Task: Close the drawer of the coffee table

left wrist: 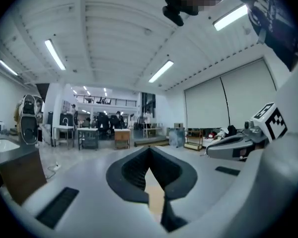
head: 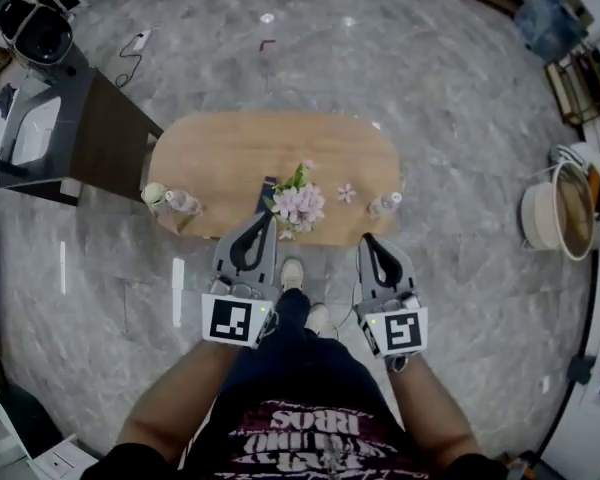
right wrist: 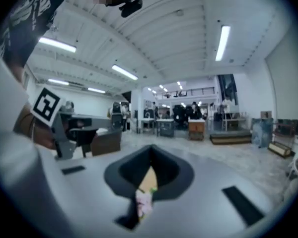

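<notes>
Head view: the left gripper (head: 264, 210) and right gripper (head: 371, 248) are shut tight and hold nothing. The table (head: 230, 158) sits at 12 o'clock. No open drawer shows. Going down fast might knock the flowers (head: 298, 205) over.

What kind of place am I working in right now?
Probably a big open lab or studio hall with a living-room corner: grey marble-look floor, an oval wooden coffee table bearing flowers, and ceiling strip lights over distant desks with people.
</notes>
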### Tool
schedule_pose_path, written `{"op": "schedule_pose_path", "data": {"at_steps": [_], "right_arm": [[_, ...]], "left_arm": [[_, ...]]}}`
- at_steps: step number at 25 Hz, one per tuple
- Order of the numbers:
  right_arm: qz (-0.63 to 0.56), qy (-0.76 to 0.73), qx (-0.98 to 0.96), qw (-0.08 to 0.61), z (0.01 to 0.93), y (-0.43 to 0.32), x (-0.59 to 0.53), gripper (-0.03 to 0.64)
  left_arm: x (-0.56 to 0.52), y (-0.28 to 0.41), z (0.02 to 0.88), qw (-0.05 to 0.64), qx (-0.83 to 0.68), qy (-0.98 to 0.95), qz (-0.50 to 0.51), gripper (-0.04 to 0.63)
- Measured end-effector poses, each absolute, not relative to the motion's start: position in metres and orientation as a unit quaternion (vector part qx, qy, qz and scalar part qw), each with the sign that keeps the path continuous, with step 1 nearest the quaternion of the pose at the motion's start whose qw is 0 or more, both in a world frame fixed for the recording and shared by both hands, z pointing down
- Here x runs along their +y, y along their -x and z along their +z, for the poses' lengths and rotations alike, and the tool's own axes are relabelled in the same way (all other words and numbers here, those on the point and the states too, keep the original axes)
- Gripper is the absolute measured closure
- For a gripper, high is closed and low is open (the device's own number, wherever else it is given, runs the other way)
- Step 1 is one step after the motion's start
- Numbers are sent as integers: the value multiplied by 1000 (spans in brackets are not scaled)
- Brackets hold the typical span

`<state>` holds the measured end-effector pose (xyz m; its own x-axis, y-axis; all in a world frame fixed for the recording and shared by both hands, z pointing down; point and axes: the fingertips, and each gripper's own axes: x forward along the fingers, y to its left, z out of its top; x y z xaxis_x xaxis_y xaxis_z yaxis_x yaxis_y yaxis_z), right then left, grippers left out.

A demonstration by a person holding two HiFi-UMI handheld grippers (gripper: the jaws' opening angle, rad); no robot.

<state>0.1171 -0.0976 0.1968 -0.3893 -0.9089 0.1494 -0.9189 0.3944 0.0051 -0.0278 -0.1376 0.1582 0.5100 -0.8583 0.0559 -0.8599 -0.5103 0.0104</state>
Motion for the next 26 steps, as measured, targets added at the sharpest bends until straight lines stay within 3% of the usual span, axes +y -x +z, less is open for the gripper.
{"op": "schedule_pose_path", "data": {"at_steps": [5,26], "right_arm": [[-5,-541,-839,54,144,-110,-92,583],[-53,-542,-838,36,105,-120,-108,583]], "left_arm": [[-115,19,95,-57,-496,-866,22,571],[-131,-2,74,-82,-506,-859,1,571]]}}
